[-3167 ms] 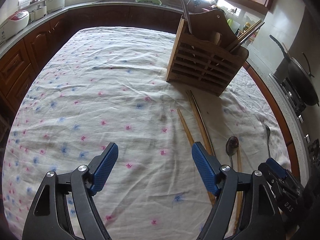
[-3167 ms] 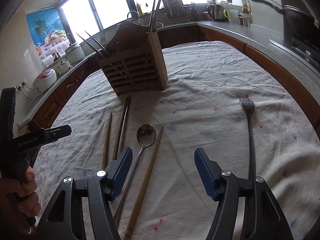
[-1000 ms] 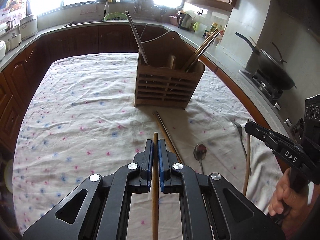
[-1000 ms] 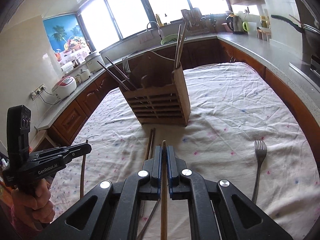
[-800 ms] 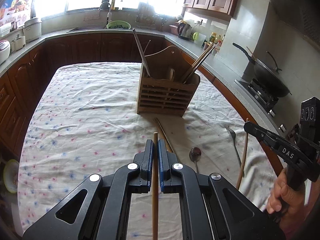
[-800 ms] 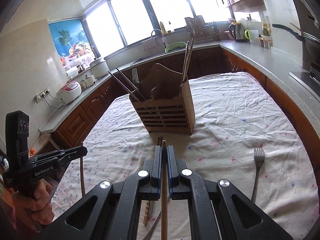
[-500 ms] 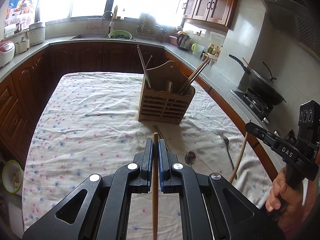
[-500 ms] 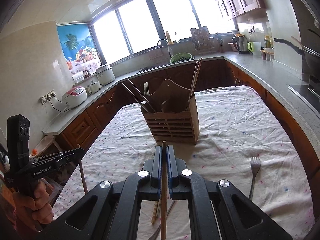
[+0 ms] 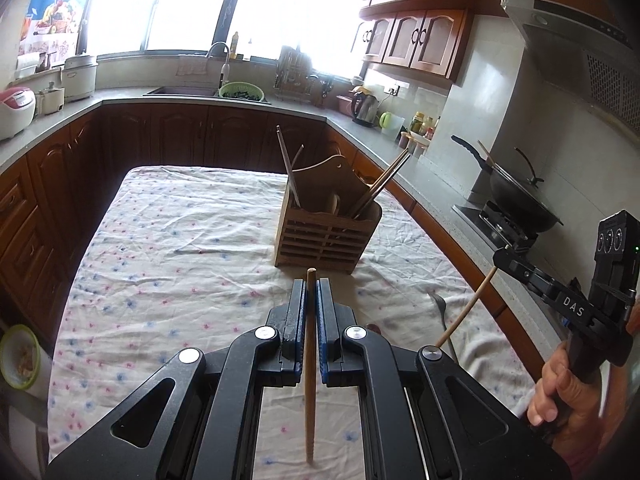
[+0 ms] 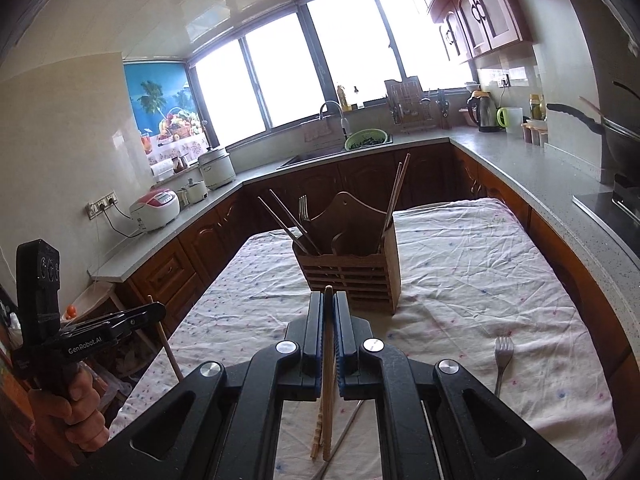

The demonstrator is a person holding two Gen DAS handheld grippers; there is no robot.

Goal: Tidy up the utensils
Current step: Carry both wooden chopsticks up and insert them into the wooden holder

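Now one chopstick is clamped in each claw.
Left claw (image 9: 310, 292) chopstick (image 9: 309, 380) and right claw (image 10: 328, 304) chopstick (image 10: 328, 380) are best tipped upright over the wooden holder (image 9: 326, 236) before release.

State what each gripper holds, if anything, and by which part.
Left gripper: a wooden chopstick, clamped close to one end. Right gripper: another wooden chopstick, likewise clamped close to one end.

A floral-cloth-covered tabletop (image 10: 472, 264) carries a slatted wooden utensil holder (image 10: 352, 276) toward 12 o'clock, a fork (image 10: 502, 356) at 4 o'clock, and chopsticks (image 10: 318, 436) at 6 o'clock.
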